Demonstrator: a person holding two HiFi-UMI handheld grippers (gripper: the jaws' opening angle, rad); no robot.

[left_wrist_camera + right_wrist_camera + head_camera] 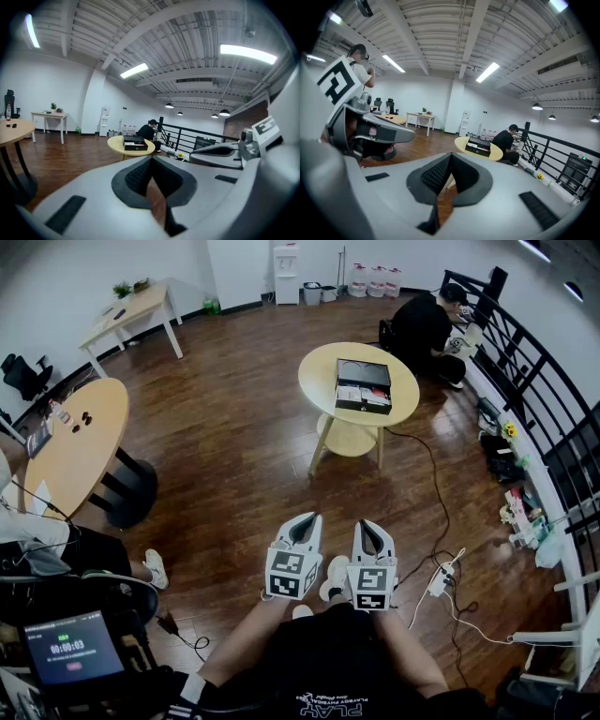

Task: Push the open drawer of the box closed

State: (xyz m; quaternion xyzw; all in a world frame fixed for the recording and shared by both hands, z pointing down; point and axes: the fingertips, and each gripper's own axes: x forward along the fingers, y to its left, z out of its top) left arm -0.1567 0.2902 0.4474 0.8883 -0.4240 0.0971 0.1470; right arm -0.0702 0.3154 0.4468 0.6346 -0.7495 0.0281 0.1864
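Risk: box could be slid across surface if drawer is shoved hard; left gripper, right gripper are held pressed together, empty.

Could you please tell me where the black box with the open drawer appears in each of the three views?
Head view: the black box sits upper centre-right, on the round light-wood table.
Left gripper view: the box is small, just left of centre.
Right gripper view: the box is small, right of centre.
Shared landmark: the seated person in black, just beyond the table.
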